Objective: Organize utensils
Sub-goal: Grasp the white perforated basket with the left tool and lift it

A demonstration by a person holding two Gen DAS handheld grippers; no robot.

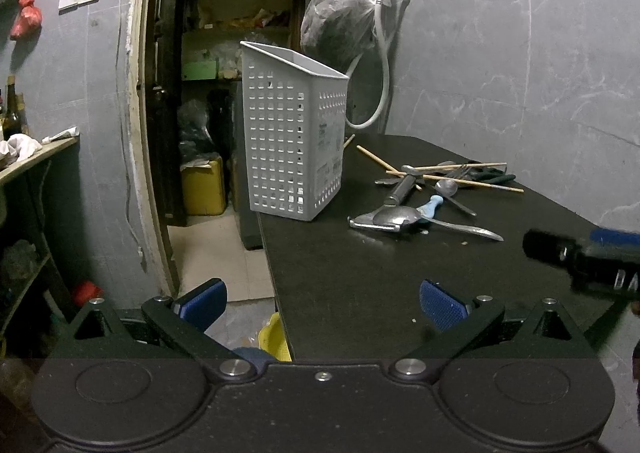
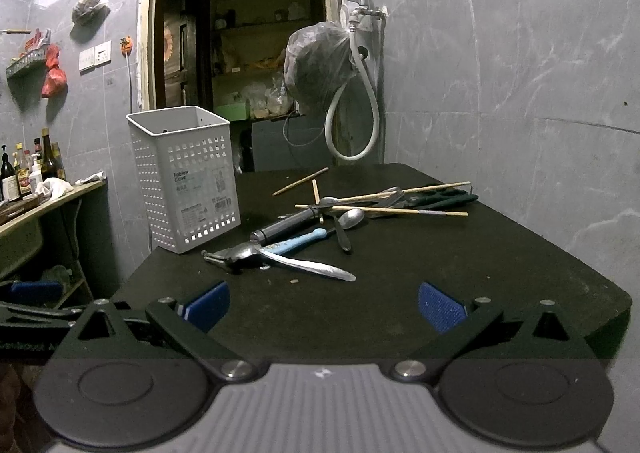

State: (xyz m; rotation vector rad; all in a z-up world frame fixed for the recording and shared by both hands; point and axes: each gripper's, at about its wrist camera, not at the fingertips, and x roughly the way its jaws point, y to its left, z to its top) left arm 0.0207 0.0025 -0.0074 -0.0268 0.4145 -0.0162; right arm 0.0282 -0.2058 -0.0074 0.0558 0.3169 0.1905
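Left wrist view: the left hand-held gripper point(image 1: 323, 307) sits at the bottom of the frame, jaws spread wide and empty, over the near left edge of the dark counter point(image 1: 360, 277). The white perforated basket point(image 1: 294, 133) stands at centre frame on the counter's far left corner. The utensil pile point(image 1: 432, 193) lies right of centre: chopsticks, spoons and a blue-handled tool overlap, so single pieces are hard to separate. At the right edge, part of the other device is cut off and blurred. In the right wrist view, the right hand-held gripper point(image 2: 323, 307) is likewise released, empty, low in the frame.
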